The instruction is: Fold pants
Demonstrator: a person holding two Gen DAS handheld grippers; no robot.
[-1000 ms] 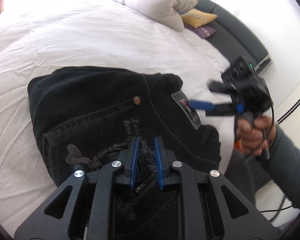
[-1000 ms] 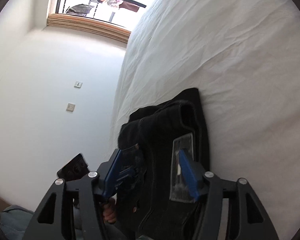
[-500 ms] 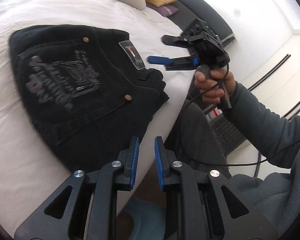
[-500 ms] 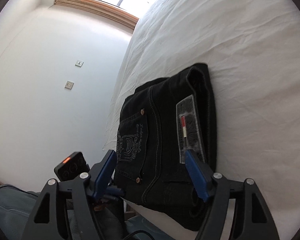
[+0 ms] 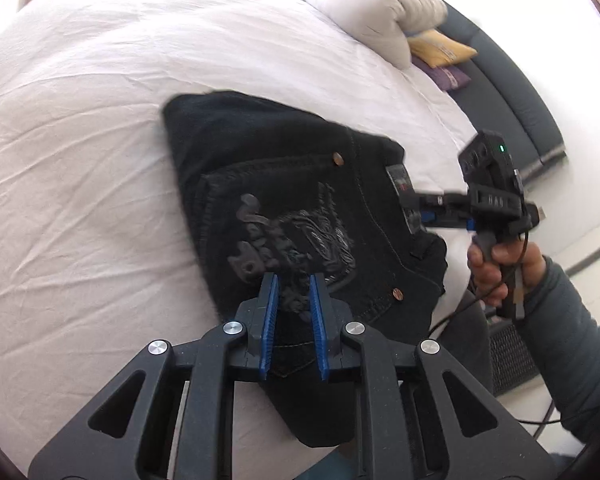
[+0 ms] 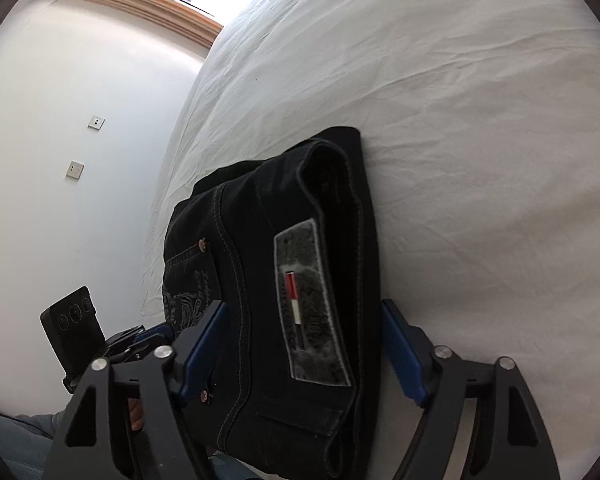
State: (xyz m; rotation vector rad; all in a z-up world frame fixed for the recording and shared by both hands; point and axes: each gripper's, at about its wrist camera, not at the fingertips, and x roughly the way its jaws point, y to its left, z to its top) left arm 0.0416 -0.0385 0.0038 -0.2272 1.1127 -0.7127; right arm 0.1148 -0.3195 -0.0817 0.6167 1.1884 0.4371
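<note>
We see the pants folded into a compact stack at the bed's near edge, one corner overhanging. A careless nudge could slide them off. Their long axis runs along that edge, waistband right. Our left gripper hovers nearly closed, empty; right gripper spread wide, straddling the waistband.

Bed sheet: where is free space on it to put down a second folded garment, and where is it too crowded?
The white sheet is bare on the far side of the folded black pants, toward the pillow. In the right wrist view, sheet lies bare beyond the waistband. The near bed edge is crowded: the pants overhang it, and the left gripper and right gripper hover there.
</note>
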